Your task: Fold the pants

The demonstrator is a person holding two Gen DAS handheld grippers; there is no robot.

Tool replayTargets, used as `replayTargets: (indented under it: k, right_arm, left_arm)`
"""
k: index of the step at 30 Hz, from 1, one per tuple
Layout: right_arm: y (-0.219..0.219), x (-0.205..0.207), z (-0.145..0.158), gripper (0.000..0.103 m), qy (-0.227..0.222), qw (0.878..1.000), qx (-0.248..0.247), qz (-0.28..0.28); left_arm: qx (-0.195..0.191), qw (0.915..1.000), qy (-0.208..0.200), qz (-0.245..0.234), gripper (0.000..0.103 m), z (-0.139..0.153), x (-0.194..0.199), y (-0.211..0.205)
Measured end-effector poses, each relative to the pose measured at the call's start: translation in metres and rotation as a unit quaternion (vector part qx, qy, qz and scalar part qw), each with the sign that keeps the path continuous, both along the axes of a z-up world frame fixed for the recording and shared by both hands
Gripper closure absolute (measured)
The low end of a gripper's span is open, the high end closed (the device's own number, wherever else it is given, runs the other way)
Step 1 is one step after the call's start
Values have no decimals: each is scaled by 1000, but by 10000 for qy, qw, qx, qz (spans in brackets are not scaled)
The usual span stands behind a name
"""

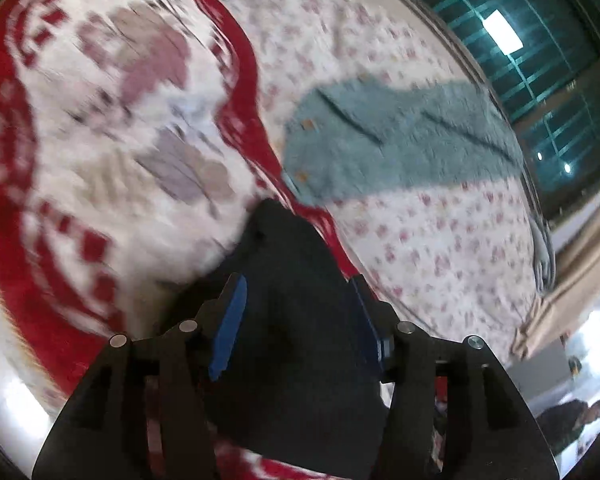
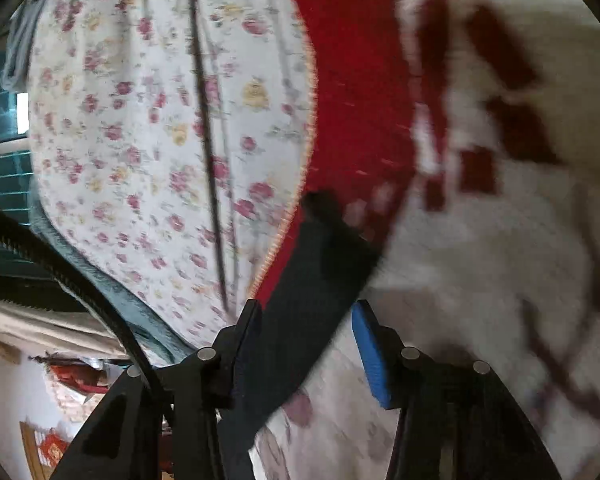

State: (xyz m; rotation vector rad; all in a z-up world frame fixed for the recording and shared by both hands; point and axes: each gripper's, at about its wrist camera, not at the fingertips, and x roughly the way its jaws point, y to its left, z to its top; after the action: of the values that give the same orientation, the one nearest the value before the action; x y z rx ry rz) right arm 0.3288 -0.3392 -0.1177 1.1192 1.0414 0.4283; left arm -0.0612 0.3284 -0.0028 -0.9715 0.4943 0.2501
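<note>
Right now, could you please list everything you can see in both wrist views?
pants: one, dark, on the red and white blanket, lying between both grippers' fingers
blanket: one, red and white patterned, on the bed
bedsheet: one, white with pink flowers, covering the bed beside the blanket
fleece garment: one, pale teal, spread on the bedsheet near the window
window: one, dark with a teal grille, beyond the bed
cable: one, black, at the left of the right wrist view
left gripper: black with blue pads, open around the pants
right gripper: black with blue pads, open, pants between the fingers
</note>
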Motion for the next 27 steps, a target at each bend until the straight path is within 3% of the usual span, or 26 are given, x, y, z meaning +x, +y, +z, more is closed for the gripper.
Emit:
replayTargets:
  k: [2, 4, 7, 9, 11, 15, 18, 23, 25, 27]
  right_arm:
    - [11, 13, -2, 67, -111, 9997, -173, 158]
    - [17, 19, -2, 99, -91, 9979, -584, 251]
    - [25, 8, 20, 99, -374, 9883, -1443, 336]
    - [22, -12, 44, 99, -525, 9813, -1828, 306]
    - [8, -35, 62, 99, -590, 9796, -1914, 138]
    - [-28, -82, 89, 99, -622, 9788, -1946, -171]
    - [-48, -104, 84, 99, -380, 9784, -2006, -325]
    - [-64, -124, 50, 99, 24, 9804, -1933, -373]
    - [-69, -133, 32, 89, 292, 9825, -1721, -654]
    - [-68, -145, 27, 87, 163, 9833, -1602, -851]
  left_arm:
    - [-414, 9990, 32, -189, 52, -9, 15, -16]
    - [-806, 9959, 92, -406, 52, -19, 25, -33]
    - [-1061, 9924, 259, -574, 52, -32, 26, -64]
    - [-949, 9924, 376, -693, 52, -37, 23, -83]
    - [-809, 9919, 475, -854, 52, -37, 22, -98]
    - [-9, 9972, 240, -707, 50, -15, 9, -111]
    - [94, 9970, 234, -729, 49, -15, 8, -113]
    - [5, 9960, 343, -830, 49, -20, 13, -111]
    - [-20, 9960, 322, -836, 49, -19, 14, -111]
    - [-140, 9960, 266, -844, 49, -17, 13, -104]
